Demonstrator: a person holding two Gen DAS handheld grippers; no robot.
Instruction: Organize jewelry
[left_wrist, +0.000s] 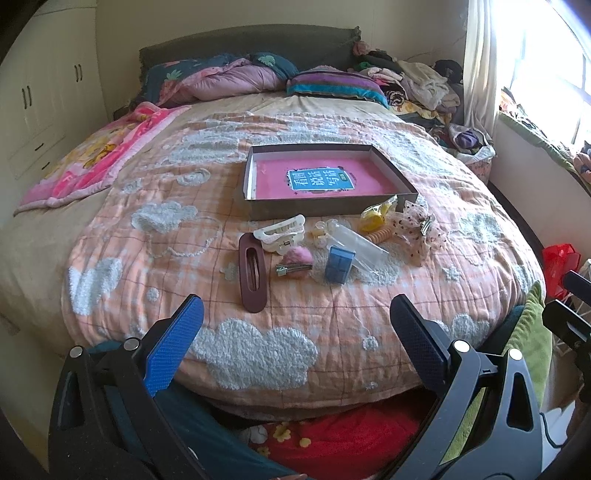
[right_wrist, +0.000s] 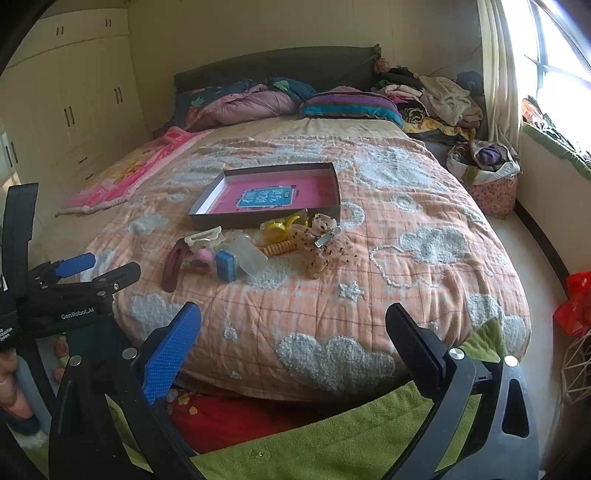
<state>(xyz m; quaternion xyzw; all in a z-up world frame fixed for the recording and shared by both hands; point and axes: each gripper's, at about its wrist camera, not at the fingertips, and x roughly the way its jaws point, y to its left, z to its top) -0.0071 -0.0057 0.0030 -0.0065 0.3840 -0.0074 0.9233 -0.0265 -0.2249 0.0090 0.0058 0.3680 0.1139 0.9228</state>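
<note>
An open dark box (left_wrist: 317, 208) with a pink lining lies mid-bed; it also shows in the right wrist view (right_wrist: 258, 218). In front of it lie hair accessories: a maroon oval clip (left_wrist: 252, 273), a white claw clip (left_wrist: 282, 232), a pink pom clip (left_wrist: 295, 260), a blue box (left_wrist: 339, 265), a clear bag (left_wrist: 360, 245), a yellow item (left_wrist: 376, 216) and a dotted tulle bow (left_wrist: 419, 229). My left gripper (left_wrist: 295, 314) is open and empty near the bed's front edge. My right gripper (right_wrist: 293, 321) is open and empty, to the right of the left gripper (right_wrist: 94, 267).
The bed carries an orange cloud quilt (left_wrist: 258, 343), a pink blanket (left_wrist: 96, 155) at left and pillows (left_wrist: 332, 85) at the head. Clothes pile (left_wrist: 417, 81) sits at back right. A wardrobe (left_wrist: 40, 92) stands left. A red bag (right_wrist: 576, 302) lies on the floor at right.
</note>
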